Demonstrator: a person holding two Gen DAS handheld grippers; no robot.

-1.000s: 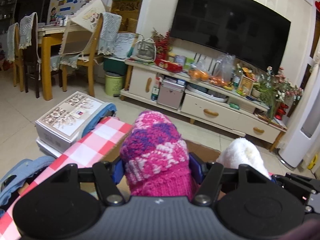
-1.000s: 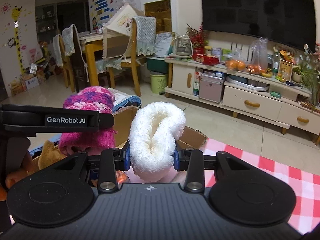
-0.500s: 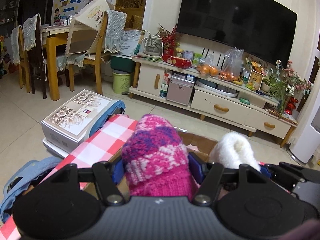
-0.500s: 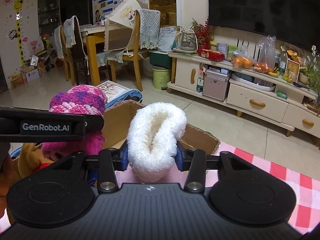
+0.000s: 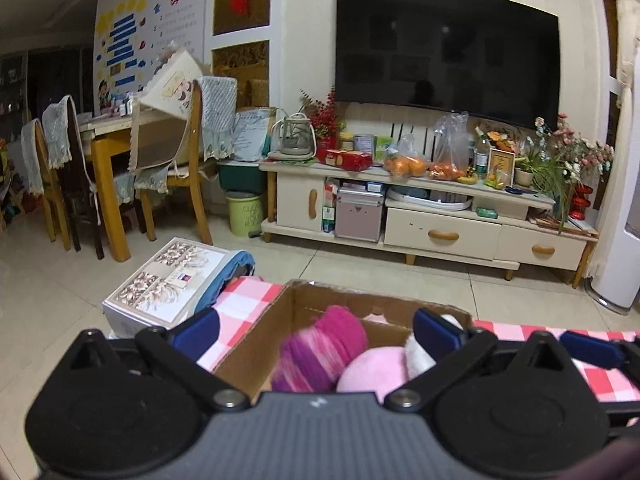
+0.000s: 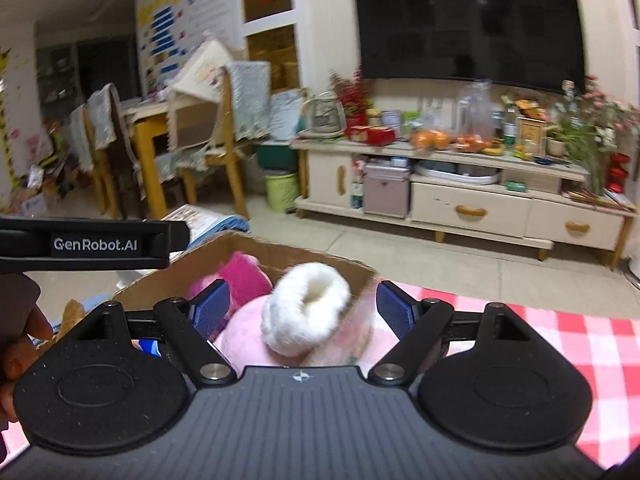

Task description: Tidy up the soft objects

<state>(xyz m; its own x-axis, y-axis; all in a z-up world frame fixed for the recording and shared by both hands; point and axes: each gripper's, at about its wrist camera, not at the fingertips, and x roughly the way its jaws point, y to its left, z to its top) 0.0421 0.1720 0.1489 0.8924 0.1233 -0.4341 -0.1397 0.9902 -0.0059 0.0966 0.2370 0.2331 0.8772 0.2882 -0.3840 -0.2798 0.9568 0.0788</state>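
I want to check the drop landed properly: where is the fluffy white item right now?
In the right wrist view the fluffy white item lies inside the cardboard box, loose between the open right tool fingers, on a pale pink plush, right of the magenta knit hat.

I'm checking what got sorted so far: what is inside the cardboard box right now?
Inside the cardboard box lie a magenta knit hat, a pale pink plush item and a white fluffy piece. The box floor and anything beneath them are covered.
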